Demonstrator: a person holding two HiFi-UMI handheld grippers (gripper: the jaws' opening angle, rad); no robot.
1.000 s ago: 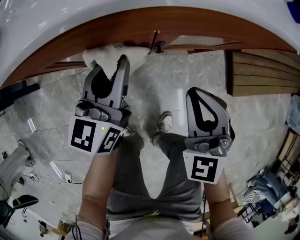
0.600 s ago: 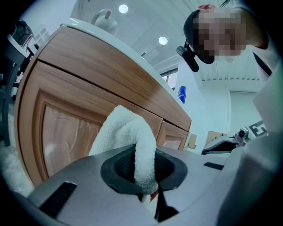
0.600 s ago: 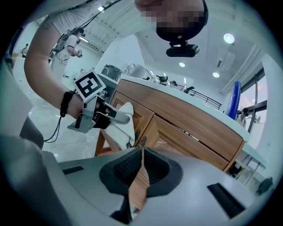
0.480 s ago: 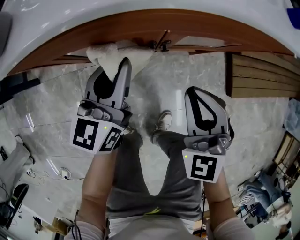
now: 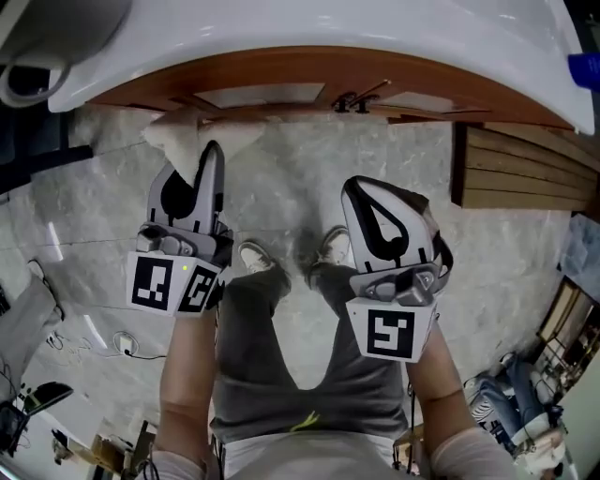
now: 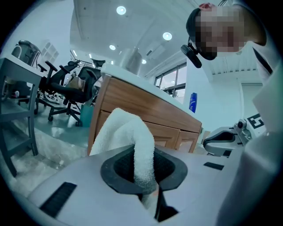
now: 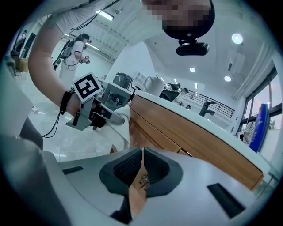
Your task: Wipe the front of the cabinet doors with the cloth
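Observation:
A white fluffy cloth is pinched in my left gripper, which is shut on it. The cloth's free end presses against the wooden cabinet doors under the white countertop, at the left door. My right gripper hangs back from the cabinet, above the person's legs, jaws shut with nothing between them. In the right gripper view the left gripper and cloth show against the cabinet front.
A white countertop overhangs the doors, with dark door handles near the middle. A slatted wooden panel stands at the right. The person's shoes rest on the grey marble floor. Office chairs stand far left.
My left gripper has carried the cloth leftward along the cabinet front, away from the door handles. The right gripper stays shut and has shifted slightly left.

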